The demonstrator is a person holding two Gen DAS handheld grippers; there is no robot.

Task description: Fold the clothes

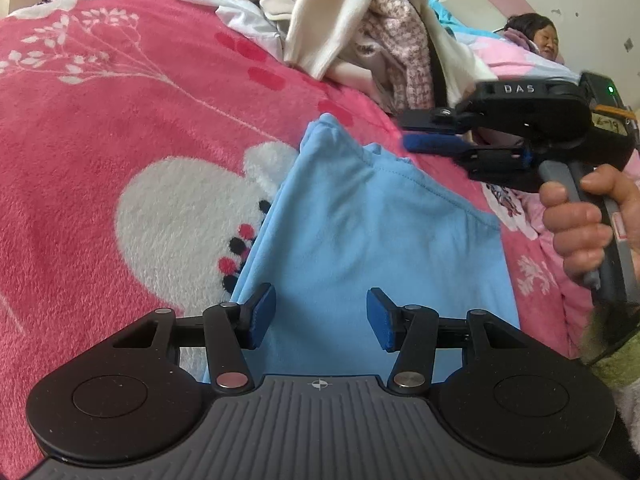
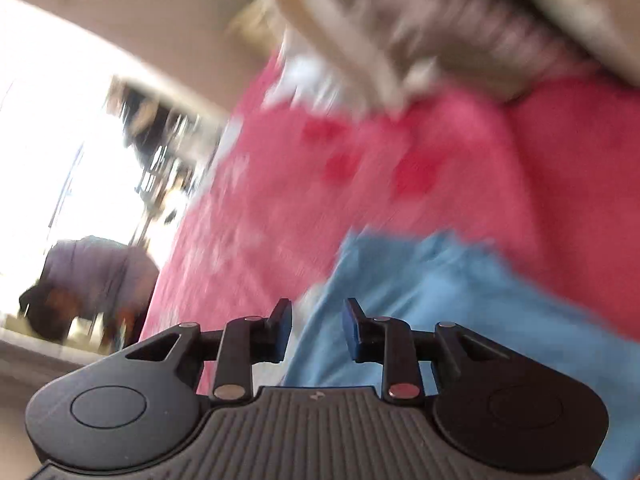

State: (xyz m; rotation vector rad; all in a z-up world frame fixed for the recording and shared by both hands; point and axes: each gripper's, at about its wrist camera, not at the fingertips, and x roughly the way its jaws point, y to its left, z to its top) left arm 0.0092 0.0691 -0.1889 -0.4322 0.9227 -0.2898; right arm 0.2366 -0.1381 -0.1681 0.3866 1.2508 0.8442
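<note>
Light-blue garment [image 1: 372, 232] lay spread on the pink floral blanket [image 1: 120, 128], its stitched edge bunched at the far end. Over its near part hovered the left gripper [image 1: 321, 318], jaws spread wide with nothing between the blue pads, the left pad at the cloth's left edge. Beyond the cloth's far right corner hung the right gripper [image 1: 418, 132], held by a hand [image 1: 580, 224] on its grey handle; its own blurred view showed its fingers [image 2: 282, 330] parted by a moderate gap and empty, above the blue fabric's edge. A heap of clothes [image 1: 360, 28], cream and checked, sat farther back on the blanket
</note>
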